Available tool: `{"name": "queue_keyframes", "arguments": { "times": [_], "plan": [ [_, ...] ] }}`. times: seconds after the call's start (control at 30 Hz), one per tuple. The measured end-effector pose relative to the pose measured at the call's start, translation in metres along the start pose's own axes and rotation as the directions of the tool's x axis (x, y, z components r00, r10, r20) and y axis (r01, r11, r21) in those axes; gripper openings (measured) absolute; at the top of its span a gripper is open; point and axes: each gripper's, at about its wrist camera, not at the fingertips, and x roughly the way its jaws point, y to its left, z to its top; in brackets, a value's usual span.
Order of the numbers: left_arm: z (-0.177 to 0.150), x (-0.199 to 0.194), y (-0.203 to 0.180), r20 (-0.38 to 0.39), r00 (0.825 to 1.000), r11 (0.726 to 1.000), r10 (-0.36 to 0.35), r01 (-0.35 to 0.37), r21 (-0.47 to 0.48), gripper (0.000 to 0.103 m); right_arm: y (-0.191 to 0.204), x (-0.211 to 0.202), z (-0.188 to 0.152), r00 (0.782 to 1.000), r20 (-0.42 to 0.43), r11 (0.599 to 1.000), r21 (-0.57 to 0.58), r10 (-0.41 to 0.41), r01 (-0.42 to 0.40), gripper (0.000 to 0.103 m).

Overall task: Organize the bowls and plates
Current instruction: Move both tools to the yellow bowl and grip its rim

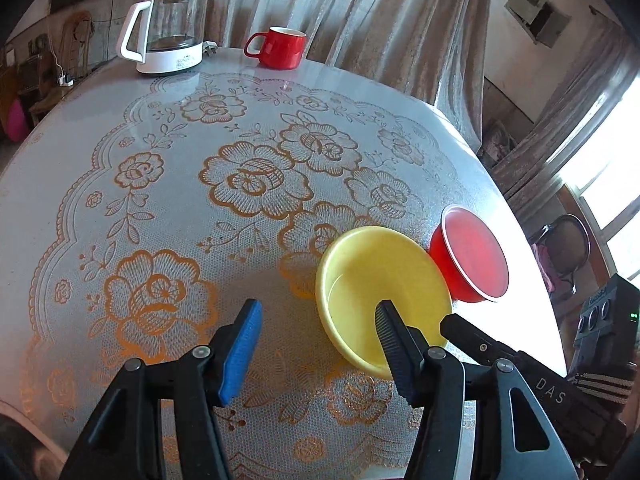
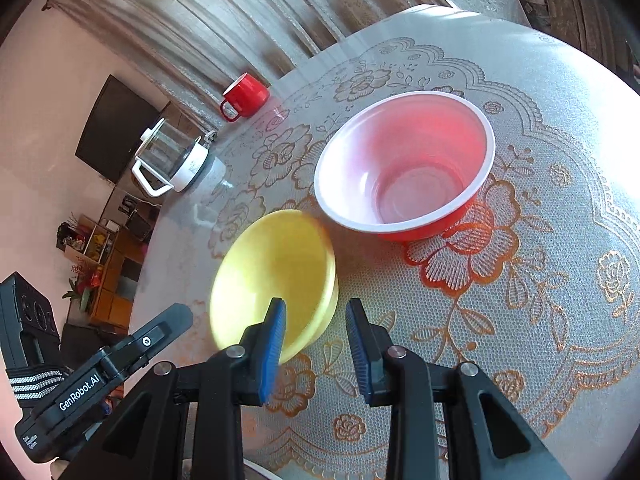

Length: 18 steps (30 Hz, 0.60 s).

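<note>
A yellow bowl stands near the table's edge, smeared by motion in the right wrist view. My right gripper straddles its near wall, one blue pad inside and the other against the outside, so it is shut on the bowl. Just behind it sits a red bowl with a white inside, upright and empty. My left gripper is open. Its right finger hangs over the yellow bowl and its blue-padded finger stands well to the left over bare cloth. The red bowl touches the yellow one's far side.
A glass kettle with a white base and a red mug stand at the far edge of the round table, which has a floral lace cloth. Curtains hang behind it. A black speaker stands on the floor beside the table.
</note>
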Motion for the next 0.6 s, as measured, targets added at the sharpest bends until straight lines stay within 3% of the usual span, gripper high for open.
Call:
{"name": "queue_keyframes", "arguments": {
  "times": [0.03, 0.13, 0.17, 0.23, 0.3, 0.6],
  "plan": [
    [0.001, 0.003, 0.002, -0.004, 1.0, 1.0, 0.004, -0.005, -0.013, 0.055, -0.002, 0.002, 0.002, 1.0, -0.006, 1.0, 0.007, 0.002, -0.002, 0.031],
    [0.006, 0.013, 0.004, -0.02, 1.0, 0.999, -0.002, 0.002, -0.039, 0.033, -0.004, 0.01, 0.005, 1.0, -0.02, 1.0, 0.007, -0.007, 0.008, 0.028],
    [0.006, 0.016, 0.004, -0.026, 1.0, 0.999, -0.012, 0.011, -0.041, 0.026, -0.004, 0.012, 0.005, 1.0, -0.02, 1.0, 0.0, -0.013, 0.013, 0.021],
    [0.006, 0.022, 0.003, -0.051, 0.998, 0.998, -0.043, 0.041, -0.046, 0.018, -0.002, 0.013, 0.005, 1.0, -0.013, 1.0, -0.013, -0.016, 0.016, 0.017],
    [0.004, 0.027, 0.003, -0.069, 0.996, 0.997, -0.049, 0.045, -0.061, 0.013, 0.001, 0.014, 0.004, 1.0, -0.008, 1.0, -0.027, -0.015, 0.014, 0.012],
    [-0.009, 0.007, 0.0, -0.025, 0.999, 0.999, -0.025, 0.024, -0.03, 0.011, 0.004, 0.01, -0.002, 1.0, -0.014, 0.999, -0.041, -0.014, 0.013, 0.012]
  ]
}}
